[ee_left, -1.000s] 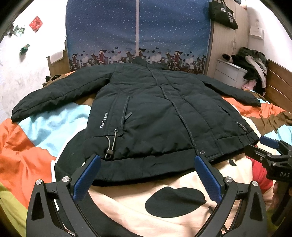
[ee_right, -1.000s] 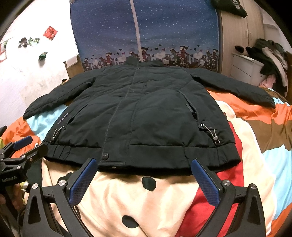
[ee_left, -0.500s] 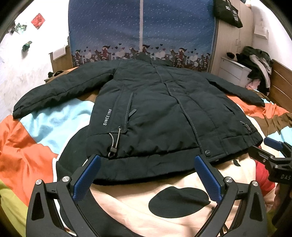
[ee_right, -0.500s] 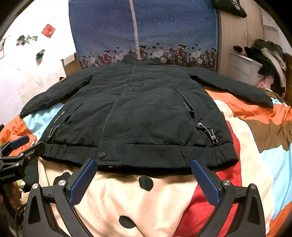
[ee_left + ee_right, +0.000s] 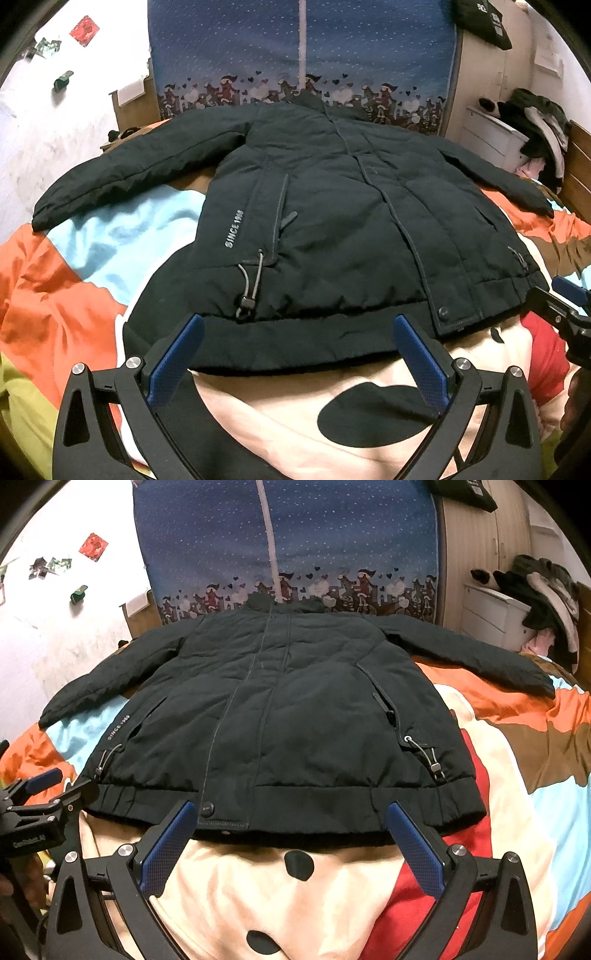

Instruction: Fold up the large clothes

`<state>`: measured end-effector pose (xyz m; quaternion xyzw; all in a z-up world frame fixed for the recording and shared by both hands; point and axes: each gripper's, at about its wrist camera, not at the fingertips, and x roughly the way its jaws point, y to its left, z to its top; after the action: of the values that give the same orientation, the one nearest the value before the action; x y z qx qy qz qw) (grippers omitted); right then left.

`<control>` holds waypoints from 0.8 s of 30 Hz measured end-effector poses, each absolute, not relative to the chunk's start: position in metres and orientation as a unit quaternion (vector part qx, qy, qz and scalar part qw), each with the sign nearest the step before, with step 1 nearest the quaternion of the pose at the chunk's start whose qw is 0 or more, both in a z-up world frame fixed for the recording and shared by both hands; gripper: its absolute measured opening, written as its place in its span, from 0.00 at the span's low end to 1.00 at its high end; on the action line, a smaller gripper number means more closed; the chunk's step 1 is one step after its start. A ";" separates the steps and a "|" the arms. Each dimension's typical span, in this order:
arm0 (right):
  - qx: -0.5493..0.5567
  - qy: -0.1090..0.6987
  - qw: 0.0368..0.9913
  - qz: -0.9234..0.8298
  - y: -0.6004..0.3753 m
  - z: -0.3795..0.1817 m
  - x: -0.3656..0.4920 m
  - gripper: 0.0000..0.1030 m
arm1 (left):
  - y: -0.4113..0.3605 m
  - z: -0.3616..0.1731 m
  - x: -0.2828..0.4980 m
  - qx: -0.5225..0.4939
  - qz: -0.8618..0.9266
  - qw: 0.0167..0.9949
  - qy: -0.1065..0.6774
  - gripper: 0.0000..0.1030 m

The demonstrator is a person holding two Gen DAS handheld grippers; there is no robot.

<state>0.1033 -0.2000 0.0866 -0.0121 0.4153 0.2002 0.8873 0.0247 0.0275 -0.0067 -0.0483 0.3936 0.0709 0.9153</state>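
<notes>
**Bedroom, quilt-covered bed: dark jacket spread flat, both grippers wide at the hem**

Bedroom w/ a bright patchwork quilt serves as the folding surface. Left gripper, bottom centre of its own view, has its blue-padded jaws spread wide & empty, tips just over the jacket's hem band, near the drawcord toggle; contact w/ the cloth can't be told. Right gripper, bottom centre of the right wrist view, is likewise spread wide w/ nothing between its jaws, tips at the hem just beside the front snap button. Each tool also shows at the other view's edge: the right one at lower right, the left one at lower left.

Outward from the tips: the black padded jacket lies front-up across the middle of both frames, zipped shut, collar toward the top of frame, hem nearest the cameras. Both sleeves run out sideways, one toward the left edge, one toward the right edge – laid flat & symmetric, prob. so sleeves and sides can be folded in cleanly. "SINCE 1960"-type lettering sits by the pocket, left of centre.

Behind, upper frame: blue starry curtain w/ a cartoon border. Upper right: white drawers heaped w/ clothes.

Judgement: folding not begun; the wide jaws at the hem suggest a grab of the bottom edge is being lined up.
</notes>
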 end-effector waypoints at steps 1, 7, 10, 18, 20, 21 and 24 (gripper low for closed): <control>-0.008 0.418 0.886 0.199 -0.201 0.088 0.107 1.00 | 0.029 -0.004 0.026 -0.048 0.071 0.916 0.392 0.97; -0.019 0.414 0.889 0.193 -0.197 0.108 0.130 1.00 | 0.041 0.022 0.045 -0.037 0.066 0.919 0.386 0.97; -0.028 0.409 0.891 0.194 -0.194 0.121 0.147 1.00 | 0.047 0.038 0.055 -0.026 0.063 0.924 0.375 0.97; -0.027 0.418 0.889 0.188 -0.186 0.153 0.205 1.00 | 0.053 0.073 0.093 0.001 0.051 0.927 0.372 0.97; -0.016 0.421 0.888 0.183 -0.187 0.160 0.222 1.00 | 0.052 0.079 0.101 0.014 0.050 0.931 0.362 0.97; -0.011 0.424 0.888 0.179 -0.187 0.163 0.230 1.00 | 0.050 0.082 0.106 0.024 0.050 0.932 0.357 0.97; -0.006 0.435 0.884 0.170 -0.185 0.174 0.256 1.00 | 0.044 0.088 0.118 0.057 0.049 0.937 0.343 0.97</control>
<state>0.2558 -0.1848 0.1743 -0.0059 0.4350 0.1695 0.8843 0.1185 0.0436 0.0884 0.0566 0.3425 0.0485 0.9365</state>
